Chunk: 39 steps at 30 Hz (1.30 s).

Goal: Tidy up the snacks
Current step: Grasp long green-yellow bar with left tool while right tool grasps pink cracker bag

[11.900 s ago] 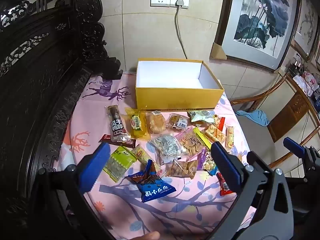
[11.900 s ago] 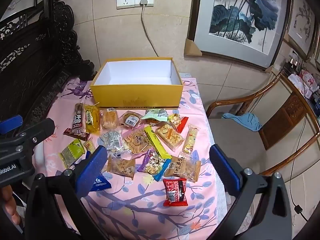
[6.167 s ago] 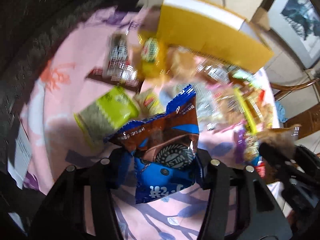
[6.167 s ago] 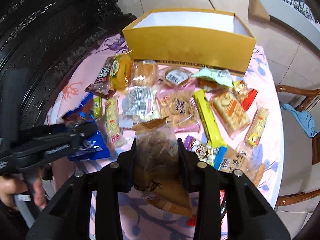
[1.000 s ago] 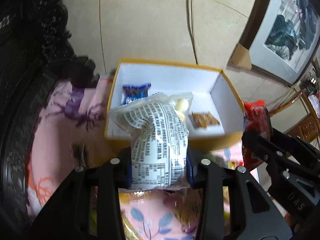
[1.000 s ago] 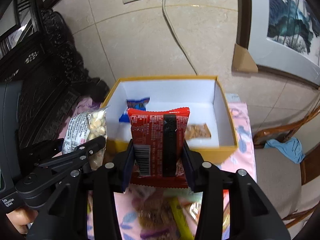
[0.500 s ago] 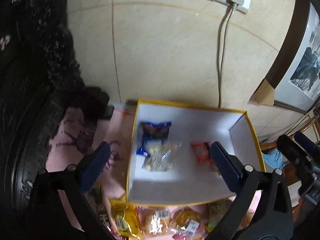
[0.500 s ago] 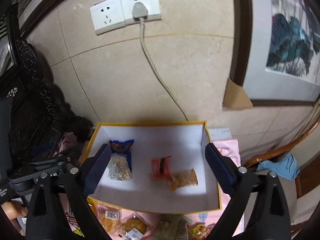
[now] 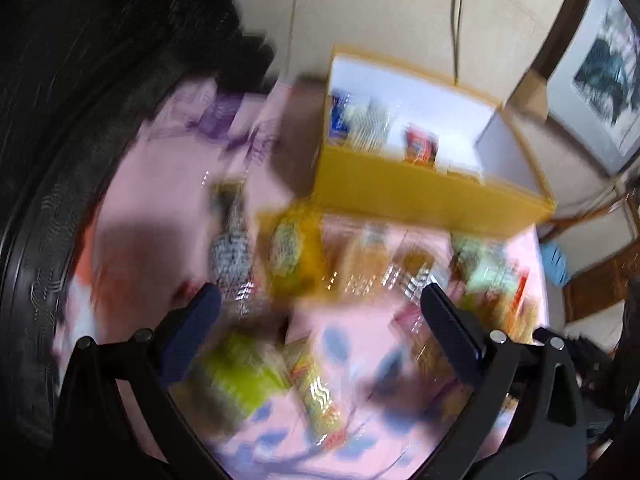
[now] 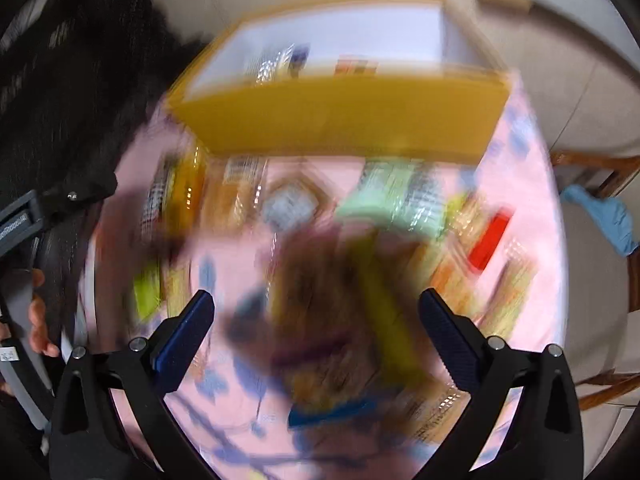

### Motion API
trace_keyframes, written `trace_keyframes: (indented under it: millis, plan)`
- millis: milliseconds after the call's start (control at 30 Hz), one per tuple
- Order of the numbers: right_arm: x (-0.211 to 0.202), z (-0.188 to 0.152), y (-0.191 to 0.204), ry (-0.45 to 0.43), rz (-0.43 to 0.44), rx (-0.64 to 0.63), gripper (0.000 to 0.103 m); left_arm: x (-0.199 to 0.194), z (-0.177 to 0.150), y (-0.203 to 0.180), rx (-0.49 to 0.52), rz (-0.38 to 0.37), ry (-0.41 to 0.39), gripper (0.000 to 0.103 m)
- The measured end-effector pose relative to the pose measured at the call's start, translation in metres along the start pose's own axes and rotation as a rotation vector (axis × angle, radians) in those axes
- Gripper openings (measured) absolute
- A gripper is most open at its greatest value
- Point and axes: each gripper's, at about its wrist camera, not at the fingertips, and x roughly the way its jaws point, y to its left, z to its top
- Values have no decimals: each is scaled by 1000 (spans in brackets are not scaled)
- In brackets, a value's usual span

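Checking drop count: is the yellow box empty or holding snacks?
Holding snacks. The yellow box shows a blue packet, a clear packet and a red packet on its white floor; blur hides any more.

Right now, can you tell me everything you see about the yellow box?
The yellow box is an open cardboard-looking box with no lid, yellow outside and white inside. It sits flat on the pink tablecloth at the far end, near the wall. Inside lie a red packet, a clear packet and a blue one. The pictures are blurry, so finer details are unclear.
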Motion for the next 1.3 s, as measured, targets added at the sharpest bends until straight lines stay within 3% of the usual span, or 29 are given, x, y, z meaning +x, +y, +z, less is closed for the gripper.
trace_keyframes:
  millis: [167, 267, 433, 500, 600, 667, 700, 733, 1000, 1133, 1233, 1267, 1300]
  plan:
    - [36, -12, 27, -11, -65, -154, 102, -1, -52, 30, -12, 43, 82, 101]
    - [59, -6, 29, 6, -78, -178, 102, -10, -62, 40, -16, 59, 77, 101]
    - [100, -2, 31, 112, -114, -198, 102, -25, -66, 55, -53, 84, 57, 101]
    - [109, -8, 39, 114, -162, -244, 102, -26, -69, 58, -70, 84, 64, 101]
    - [108, -12, 41, 71, -159, -234, 102, -22, -74, 53, -75, 75, 81, 101]
    - [107, -11, 40, 55, -167, -215, 93, -14, -78, 43, -71, 59, 90, 101]
    - [103, -11, 41, 36, -166, -212, 70, -7, -80, 36, -62, 53, 95, 101]
    - [97, -11, 43, 8, -150, -214, 57, 1, -81, 28, -51, 54, 102, 101]
    - [67, -25, 32, 26, -63, -173, 54, 61, -88, -5, -36, 95, 190, 101]
    - [37, -38, 22, 3, -33, -153, 54, 75, -89, -9, -48, 127, 197, 101]
    - [24, -47, 22, -1, -20, -147, 54, 83, -89, -18, -3, 158, 179, 100]
    - [20, -49, 22, -1, -13, -139, 54, 86, -89, -20, 10, 170, 178, 93]
    - [13, -54, 21, -2, -8, -131, 54, 88, -89, -21, 12, 153, 166, 76]
